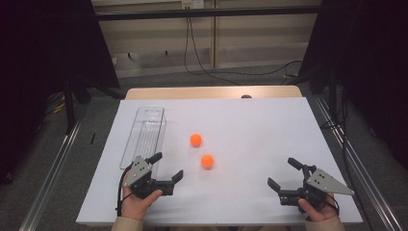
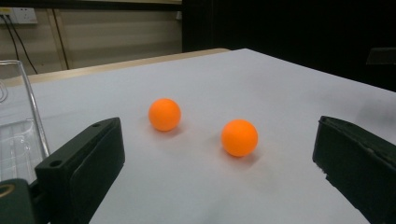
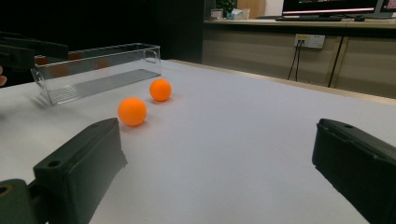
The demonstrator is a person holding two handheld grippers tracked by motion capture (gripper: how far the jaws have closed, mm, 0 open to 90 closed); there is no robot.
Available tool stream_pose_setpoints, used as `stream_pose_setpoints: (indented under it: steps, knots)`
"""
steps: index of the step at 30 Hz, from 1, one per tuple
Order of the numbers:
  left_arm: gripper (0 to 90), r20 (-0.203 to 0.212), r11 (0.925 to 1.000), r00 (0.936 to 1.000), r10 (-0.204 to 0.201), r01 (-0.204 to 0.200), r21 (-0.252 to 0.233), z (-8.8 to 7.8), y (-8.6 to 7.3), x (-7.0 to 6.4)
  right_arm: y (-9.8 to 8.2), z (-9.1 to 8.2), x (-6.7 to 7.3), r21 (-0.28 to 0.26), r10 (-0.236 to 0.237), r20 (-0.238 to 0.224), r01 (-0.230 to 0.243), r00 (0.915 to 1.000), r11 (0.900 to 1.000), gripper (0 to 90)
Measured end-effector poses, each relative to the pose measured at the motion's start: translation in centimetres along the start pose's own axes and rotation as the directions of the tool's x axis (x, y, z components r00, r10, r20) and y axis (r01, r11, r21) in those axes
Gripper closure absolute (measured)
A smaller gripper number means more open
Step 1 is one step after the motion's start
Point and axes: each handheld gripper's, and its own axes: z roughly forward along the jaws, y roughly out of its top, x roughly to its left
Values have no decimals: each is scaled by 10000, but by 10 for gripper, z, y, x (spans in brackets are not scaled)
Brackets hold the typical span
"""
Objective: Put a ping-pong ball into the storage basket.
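Black two-jaw left gripper (image 1: 166, 166), grey plates, black cables, beige sleeves

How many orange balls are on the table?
2. The farther ball lies on the white table, beside the clear box. The nearer ball lies closer to the person, just ahead of the left gripper. None is held.

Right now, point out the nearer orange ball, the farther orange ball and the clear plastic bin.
nearer orange ball (image 1: 207, 161), high view, its middle.
farther orange ball (image 1: 196, 140), high view, its middle.
clear plastic bin (image 1: 149, 112), high view, its far end wall.
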Motion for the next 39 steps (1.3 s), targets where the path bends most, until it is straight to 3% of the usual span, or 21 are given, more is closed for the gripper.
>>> stream_pose_setpoints:
  steps: [29, 39]
  knots:
    - [24, 497, 9967, 9986, 179, -217, 776, 20, 2, -13, 0, 1, 1, -6, -50, -78, 50, 10000, 10000, 14]
    - [25, 632, 9954, 9980, 46, -107, 951, 26, 2, -16, 0, 0, 1, 10, -51, -81, 51, 10000, 10000, 15]
